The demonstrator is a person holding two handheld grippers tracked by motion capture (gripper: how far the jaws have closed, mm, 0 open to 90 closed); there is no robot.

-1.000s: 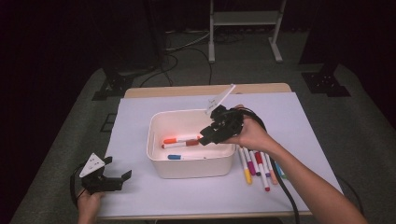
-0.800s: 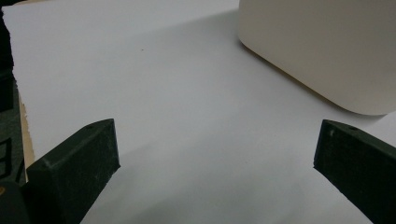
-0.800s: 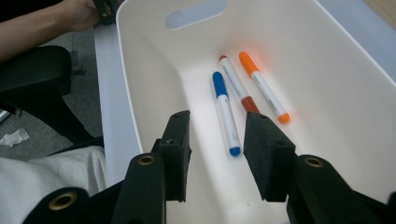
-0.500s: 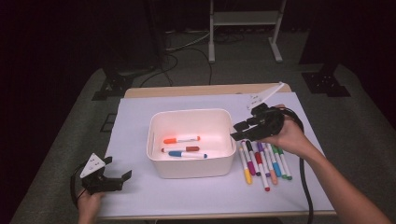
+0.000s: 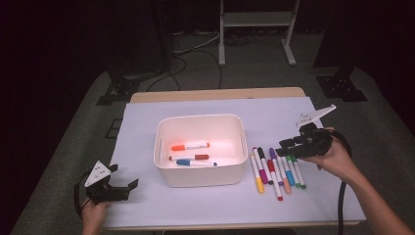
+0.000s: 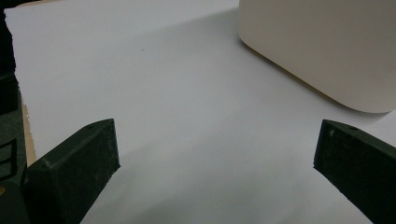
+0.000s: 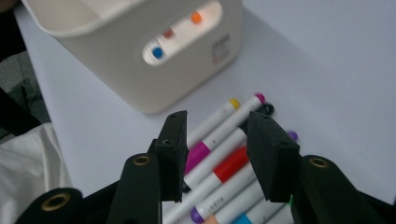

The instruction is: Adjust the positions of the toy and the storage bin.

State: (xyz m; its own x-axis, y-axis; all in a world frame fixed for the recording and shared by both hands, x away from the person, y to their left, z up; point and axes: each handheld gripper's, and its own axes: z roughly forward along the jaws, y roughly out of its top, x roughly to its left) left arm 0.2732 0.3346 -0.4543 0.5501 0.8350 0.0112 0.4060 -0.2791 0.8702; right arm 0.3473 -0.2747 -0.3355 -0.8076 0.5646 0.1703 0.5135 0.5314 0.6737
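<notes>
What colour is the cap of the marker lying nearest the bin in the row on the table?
Yellow: the marker nearest the bin has a yellow cap, clearest in the high view.

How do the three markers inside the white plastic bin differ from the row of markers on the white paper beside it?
The three markers in the white plastic bin lie crosswise, spaced apart: orange, dark red, blue. The row of markers on the white paper lies lengthwise, packed side by side, and holds more markers, among them yellow, magenta, purple and green caps. The right gripper hovers open over the row; nothing is near the binned ones. Both sets have white barrels.
</notes>
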